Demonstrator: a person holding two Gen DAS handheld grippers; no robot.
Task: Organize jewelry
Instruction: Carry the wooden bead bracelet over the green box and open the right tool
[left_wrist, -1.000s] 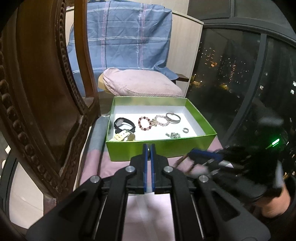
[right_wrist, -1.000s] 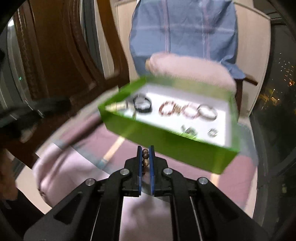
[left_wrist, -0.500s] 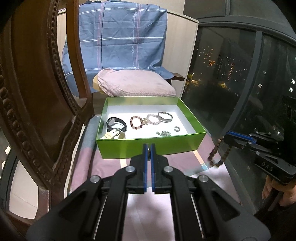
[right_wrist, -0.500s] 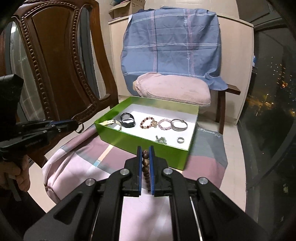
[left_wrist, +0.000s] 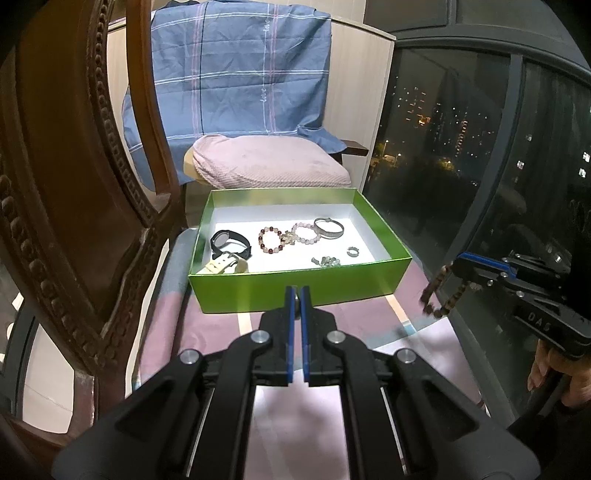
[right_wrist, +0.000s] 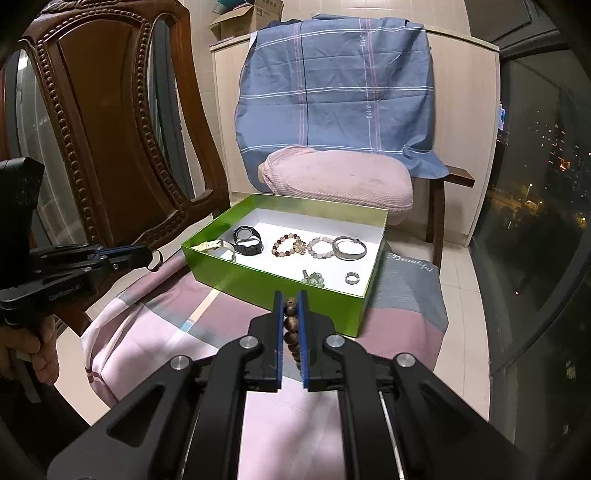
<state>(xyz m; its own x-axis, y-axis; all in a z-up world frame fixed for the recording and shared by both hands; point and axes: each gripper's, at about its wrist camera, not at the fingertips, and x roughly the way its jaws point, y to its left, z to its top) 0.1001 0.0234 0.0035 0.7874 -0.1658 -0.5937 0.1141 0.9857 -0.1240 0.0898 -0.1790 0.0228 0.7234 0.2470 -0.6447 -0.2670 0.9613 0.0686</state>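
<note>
Open green box (right_wrist: 258, 284) of bracelets, watches, ring; brown bead bracelet (right_wrist: 291, 325) dangling from right tongs (right_wrist: 291, 295).

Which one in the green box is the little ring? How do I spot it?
Find the green box on the pink cloth. Look in its near right corner, beside the greenish cluster. The ring is the smallest silver loop, lying alone, far tinier than the bracelets behind it.

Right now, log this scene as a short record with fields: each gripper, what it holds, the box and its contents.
left gripper: shut, pinching a small ring, seen in the right wrist view
right gripper: shut on brown bead bracelet, which hangs loose below it
green box: open, on a pink and grey cloth
inside: black watch, two bead bracelets, silver bangle, small ring, other small pieces
</note>
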